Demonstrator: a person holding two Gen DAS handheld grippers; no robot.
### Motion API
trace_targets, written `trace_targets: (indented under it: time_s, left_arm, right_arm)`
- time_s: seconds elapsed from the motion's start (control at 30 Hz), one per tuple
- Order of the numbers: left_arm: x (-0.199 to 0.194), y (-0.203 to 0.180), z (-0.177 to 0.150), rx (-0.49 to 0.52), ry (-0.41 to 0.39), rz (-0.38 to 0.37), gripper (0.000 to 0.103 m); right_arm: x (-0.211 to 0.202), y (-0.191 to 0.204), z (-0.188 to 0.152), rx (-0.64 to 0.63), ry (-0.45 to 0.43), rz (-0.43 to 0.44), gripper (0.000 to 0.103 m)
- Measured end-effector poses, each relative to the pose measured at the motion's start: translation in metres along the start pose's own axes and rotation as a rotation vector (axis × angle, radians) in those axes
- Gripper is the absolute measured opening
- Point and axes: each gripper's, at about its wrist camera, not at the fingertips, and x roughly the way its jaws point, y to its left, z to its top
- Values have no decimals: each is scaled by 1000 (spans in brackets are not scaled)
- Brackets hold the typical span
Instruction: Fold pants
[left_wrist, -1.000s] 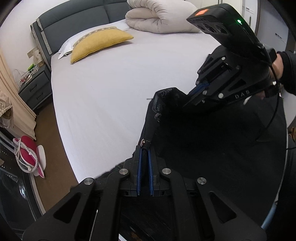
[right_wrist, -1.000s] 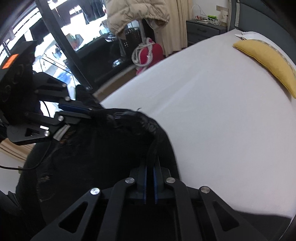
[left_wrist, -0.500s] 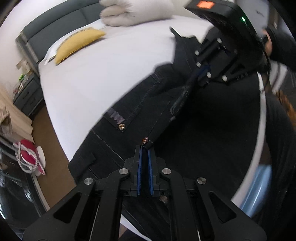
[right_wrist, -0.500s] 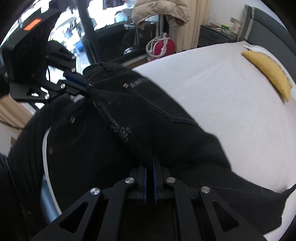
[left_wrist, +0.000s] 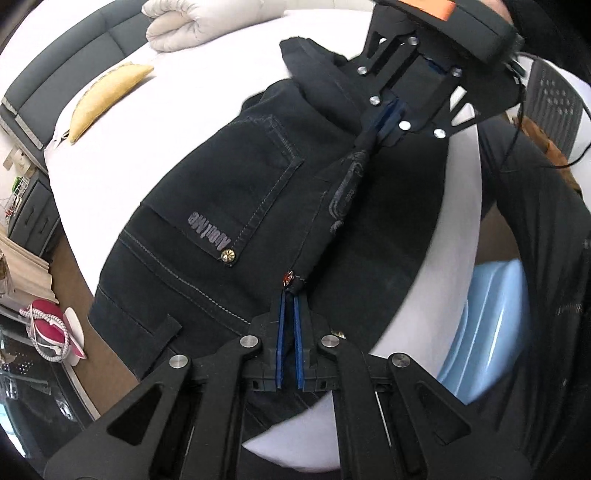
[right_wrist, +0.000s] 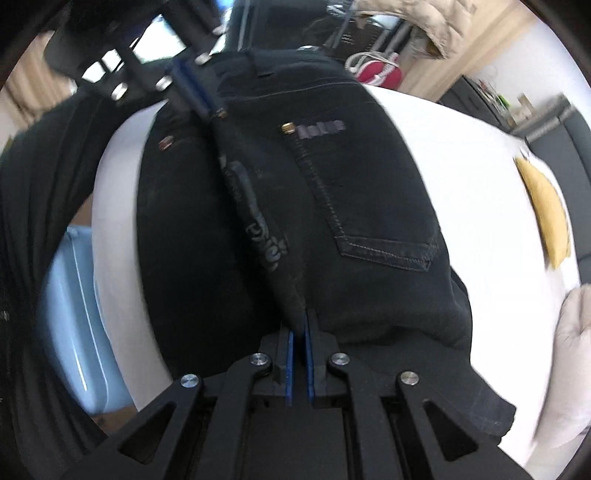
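Black pants (left_wrist: 236, 206) stretched above the white bed (left_wrist: 122, 147) near its edge, waistband pulled tight between the two grippers, back pocket (right_wrist: 373, 199) facing up. Left gripper (left_wrist: 289, 295) clenched on one end of the waistband, right gripper (right_wrist: 298, 325) clenched on the other end. Far on the bed, a yellow pillow (left_wrist: 107, 96) and a folded white duvet (left_wrist: 207, 22); a light blue tub (left_wrist: 491, 325) just beside the bed.

A white-sheeted bed (left_wrist: 122, 147) carries black jeans (left_wrist: 236, 206) spread near its edge, a yellow pillow (left_wrist: 107, 92) toward the grey headboard (left_wrist: 74, 40), and a folded cream duvet (left_wrist: 207, 22).
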Motion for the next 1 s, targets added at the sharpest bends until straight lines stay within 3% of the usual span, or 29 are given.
trace_targets:
  time_s: [0.27,0.77,1.0]
  left_arm:
    - [-4,-1,-10,12,9,-6,3]
    - [-6,7,-18,71,24,-28,3]
    - [1,15,-21,30,26,-40,6]
  right_arm:
    - [0,58,-1,-66,23,-106,7]
    - [-10,110,-16,-109,50,-211,7]
    - [-3,124,-17,-109,72,-234,7]
